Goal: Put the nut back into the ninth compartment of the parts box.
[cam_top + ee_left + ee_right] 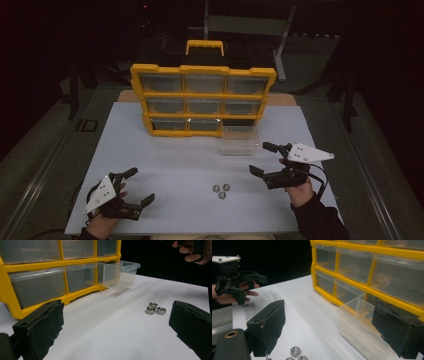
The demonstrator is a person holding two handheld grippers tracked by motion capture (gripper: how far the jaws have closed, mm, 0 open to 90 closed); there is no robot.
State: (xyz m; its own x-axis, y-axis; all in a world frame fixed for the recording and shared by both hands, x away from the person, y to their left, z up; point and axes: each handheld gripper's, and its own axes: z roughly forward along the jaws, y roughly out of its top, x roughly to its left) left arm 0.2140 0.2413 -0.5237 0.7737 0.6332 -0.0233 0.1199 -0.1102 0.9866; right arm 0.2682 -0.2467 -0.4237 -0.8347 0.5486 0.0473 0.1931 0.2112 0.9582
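Note:
Three steel nuts point(221, 190) lie together on the white table, between the two hands. My left gripper point(141, 185) is open near the front left edge; in its own view the nuts point(155, 309) sit ahead, nearer the right jaw of the gripper point(117, 325). My right gripper point(258, 158) is open, hovering right of the nuts and just below a clear plastic drawer point(240, 141). In the right gripper view, the gripper point(329, 327) has the drawer point(359, 322) close in front and the nuts point(295, 351) low between its jaws. Both hold nothing.
A yellow organizer point(202, 94) with several clear drawers stands at the back of the table; its bottom right slot is dark and the loose drawer point(120, 273) sits in front of it. The other hand's gripper point(237, 282) shows far left.

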